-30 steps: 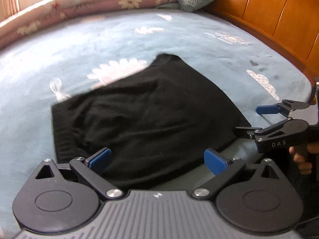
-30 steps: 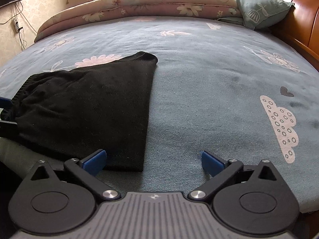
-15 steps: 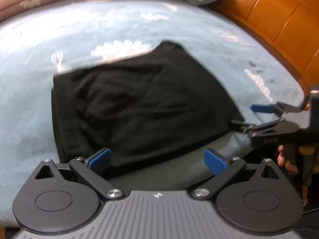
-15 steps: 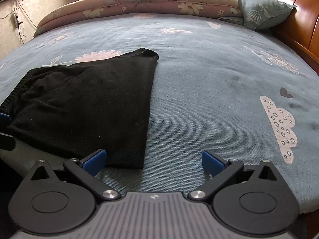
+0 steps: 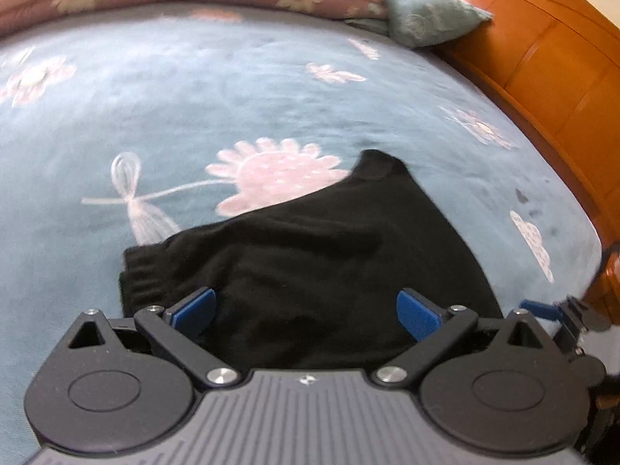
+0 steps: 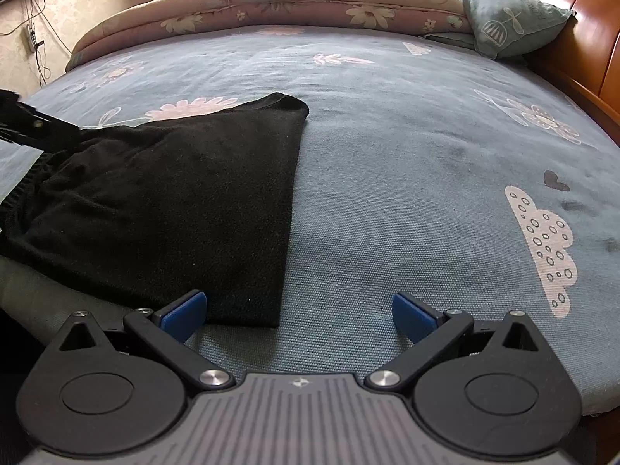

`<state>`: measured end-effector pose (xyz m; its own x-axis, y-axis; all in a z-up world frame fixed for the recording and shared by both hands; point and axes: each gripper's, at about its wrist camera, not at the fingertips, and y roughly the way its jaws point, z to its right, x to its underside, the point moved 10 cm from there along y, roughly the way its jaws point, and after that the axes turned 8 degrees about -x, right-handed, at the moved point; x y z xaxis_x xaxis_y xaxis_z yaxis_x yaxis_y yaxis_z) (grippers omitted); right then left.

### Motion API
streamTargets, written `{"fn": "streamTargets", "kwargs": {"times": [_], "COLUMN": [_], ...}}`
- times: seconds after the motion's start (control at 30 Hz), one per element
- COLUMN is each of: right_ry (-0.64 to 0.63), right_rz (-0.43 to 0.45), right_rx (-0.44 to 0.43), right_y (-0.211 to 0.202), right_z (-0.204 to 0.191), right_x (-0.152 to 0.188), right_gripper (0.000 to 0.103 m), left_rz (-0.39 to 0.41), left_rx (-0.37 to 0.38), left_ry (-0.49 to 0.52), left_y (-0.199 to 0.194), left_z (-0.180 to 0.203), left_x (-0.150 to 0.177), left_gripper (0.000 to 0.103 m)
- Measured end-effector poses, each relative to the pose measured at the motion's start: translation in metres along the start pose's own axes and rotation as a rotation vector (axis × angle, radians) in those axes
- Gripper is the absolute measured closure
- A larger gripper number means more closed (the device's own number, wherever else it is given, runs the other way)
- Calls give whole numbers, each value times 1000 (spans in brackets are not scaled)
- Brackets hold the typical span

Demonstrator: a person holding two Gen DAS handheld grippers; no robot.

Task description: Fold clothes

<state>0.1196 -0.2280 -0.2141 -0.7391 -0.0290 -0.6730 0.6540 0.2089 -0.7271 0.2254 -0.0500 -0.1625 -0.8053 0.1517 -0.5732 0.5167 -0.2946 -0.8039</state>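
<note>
A black knit garment (image 5: 310,267) lies folded flat on the blue bedspread, its ribbed hem (image 5: 143,271) at the left. My left gripper (image 5: 306,312) hovers open above the garment's near edge, nothing between its blue pads. In the right wrist view the same garment (image 6: 174,201) fills the left half. My right gripper (image 6: 298,316) stands open at its near right corner, the left pad (image 6: 184,312) just over the cloth edge and the right pad over bare bedspread. The right gripper's tip (image 5: 550,312) shows at the lower right of the left wrist view.
The blue flowered bedspread (image 6: 407,147) stretches far back and to the right. A rolled pink quilt (image 6: 290,4) and a teal pillow (image 6: 507,19) lie at the far end. A wooden headboard (image 5: 542,62) runs along the right side. The bed's near edge sits just below the grippers.
My left gripper has swung forward and left over the garment, which now fills less of its view. The right gripper has barely moved. Both stay open.
</note>
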Motion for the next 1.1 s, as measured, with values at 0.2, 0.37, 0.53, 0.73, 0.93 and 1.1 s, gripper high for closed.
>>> {"fn": "streamTargets", "kwargs": {"times": [0.2,0.37,0.53,0.73,0.93,1.1], "right_ry": [-9,-20,46,38,39,80], "right_rz": [12,24,15,82,127,135], "right_rx": [-13,-15,-64,-59,-36,-56], "right_y": [-2,-3,-15,-50,-77,-81], "right_z": [0,0,2,-6,-6,5], "right_x": [1,2,-9,-23,-29,-29], "right_gripper": [0,0,0,0,0,0], "left_rz": [39,206,308,103,-58,26], "left_rx": [12,-99,-73,5,7,50], "left_ry": [-83,31,109,84,-47,-101], "left_y": [-17,-84,-136,-80,-30,-62], "left_z": [-18,-12,16,32,6,-11], "left_x": [-8,-33,-31,29,67,47], "left_gripper": [4,4,1,1,1,1]}}
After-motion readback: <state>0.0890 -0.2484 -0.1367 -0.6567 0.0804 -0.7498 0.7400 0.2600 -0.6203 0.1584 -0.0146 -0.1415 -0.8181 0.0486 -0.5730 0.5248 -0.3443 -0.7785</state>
